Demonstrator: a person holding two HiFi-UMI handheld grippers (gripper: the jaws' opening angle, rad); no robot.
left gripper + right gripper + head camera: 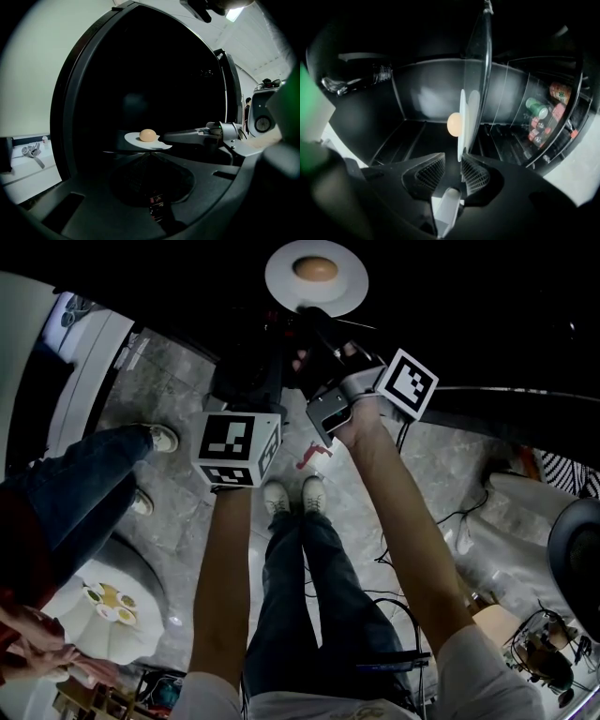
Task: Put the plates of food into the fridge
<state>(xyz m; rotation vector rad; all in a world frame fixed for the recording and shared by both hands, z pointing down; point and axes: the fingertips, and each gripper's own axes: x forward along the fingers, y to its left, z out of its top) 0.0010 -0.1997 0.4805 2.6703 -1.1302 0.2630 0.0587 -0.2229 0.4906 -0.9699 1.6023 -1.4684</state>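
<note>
Plate [281, 282]: top centre of the head view, inside the dark fridge [75, 93], apparently resting flat on a glass shelf [117, 151].
Food [315, 269]: one round pale-brown item, sitting loose in the middle of the plate.
Right gripper [452, 171]: narrowly apart around the plate's near rim. The rim lies against one pad and there is a clear gap to the other, so it is not clamped.
Left gripper [150, 154]: closed and empty, low in its own view and aimed at the shelf.
Task stage: the plate looks placed and the hold looks let go.
Risk, dragging: if the right gripper pulls back with a pad touching the rim, the plate could slide toward the shelf edge.
Risk, rolling: a tilt or jolt could roll the food off.
Risk, clearance: cans [543, 112] at the right of the right gripper view stand close to the way out.
</note>
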